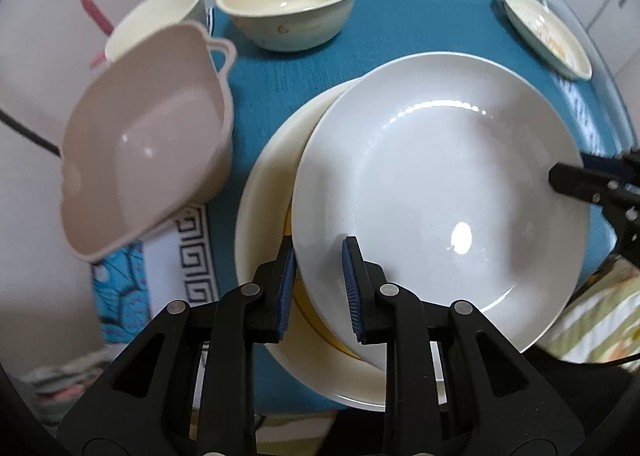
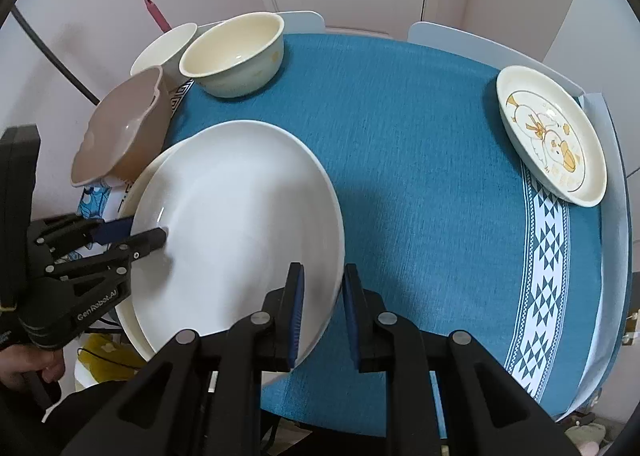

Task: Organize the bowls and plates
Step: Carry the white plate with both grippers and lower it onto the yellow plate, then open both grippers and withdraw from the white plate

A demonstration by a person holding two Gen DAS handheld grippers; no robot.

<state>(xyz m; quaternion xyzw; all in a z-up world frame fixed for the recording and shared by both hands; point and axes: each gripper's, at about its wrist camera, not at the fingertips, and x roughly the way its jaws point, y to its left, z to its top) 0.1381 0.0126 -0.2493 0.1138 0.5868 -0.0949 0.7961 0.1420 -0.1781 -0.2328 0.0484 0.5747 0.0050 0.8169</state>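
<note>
A large white plate (image 1: pixel 440 184) (image 2: pixel 240 216) is held over a bigger cream plate (image 1: pixel 268 192) (image 2: pixel 134 336), shifted toward one side of it. I cannot tell whether the two plates touch. My left gripper (image 1: pixel 319 256) is shut on the white plate's near rim and shows in the right wrist view as the left gripper (image 2: pixel 154 236). My right gripper (image 2: pixel 323 276) is shut on the opposite rim and shows at the frame's edge as the right gripper (image 1: pixel 560 176). Both point steeply down.
A pink handled bowl (image 1: pixel 148 128) (image 2: pixel 120 128), a cream bowl (image 1: pixel 288 4) (image 2: pixel 232 56) and a white bowl (image 1: pixel 156 16) (image 2: pixel 164 44) stand at the back left. A small duck-print plate (image 2: pixel 552 136) (image 1: pixel 548 32) sits at the far right of the blue tablecloth (image 2: pixel 420 176). A hand (image 2: pixel 24 364) grips the left tool.
</note>
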